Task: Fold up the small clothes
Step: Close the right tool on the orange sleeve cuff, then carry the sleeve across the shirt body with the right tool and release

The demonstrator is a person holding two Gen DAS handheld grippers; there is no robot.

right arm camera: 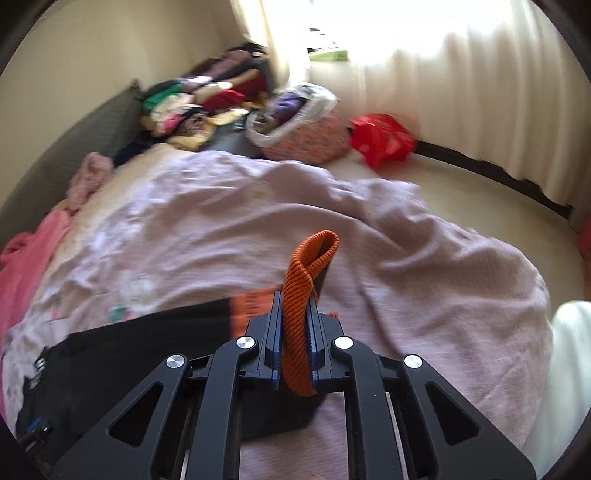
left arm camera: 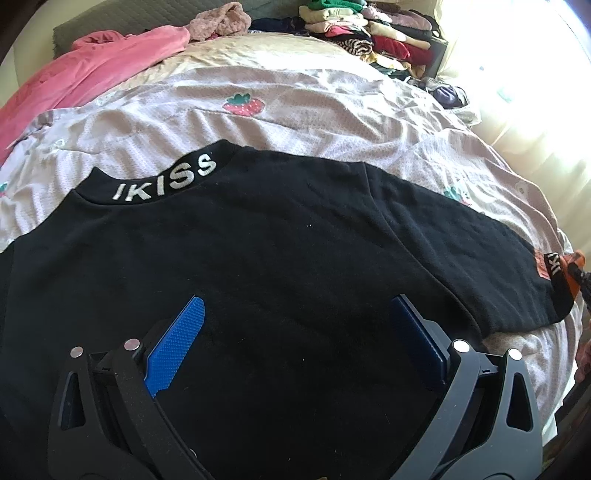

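A black top [left arm camera: 258, 258] with a white "IKISS" collar [left arm camera: 166, 179] lies spread flat on the bed, its right sleeve [left arm camera: 480, 251] stretched out to the right. My left gripper [left arm camera: 295, 306] is open just above the shirt's body, blue pads wide apart, holding nothing. My right gripper [right arm camera: 294, 325] is shut on the sleeve's orange ribbed cuff [right arm camera: 306, 280], which stands up between the jaws. The black sleeve [right arm camera: 147, 332] trails to the left in the right wrist view. The cuff end also shows in the left wrist view [left arm camera: 570, 264].
A pale pink strawberry-print sheet [left arm camera: 295, 122] covers the bed. A pink garment [left arm camera: 92, 66] lies at the far left. Stacks of folded clothes [left arm camera: 369, 33] sit at the bed's head. A floral bag [right arm camera: 306, 136] and red plastic bag [right arm camera: 380, 138] lie beside a curtained window [right arm camera: 461, 92].
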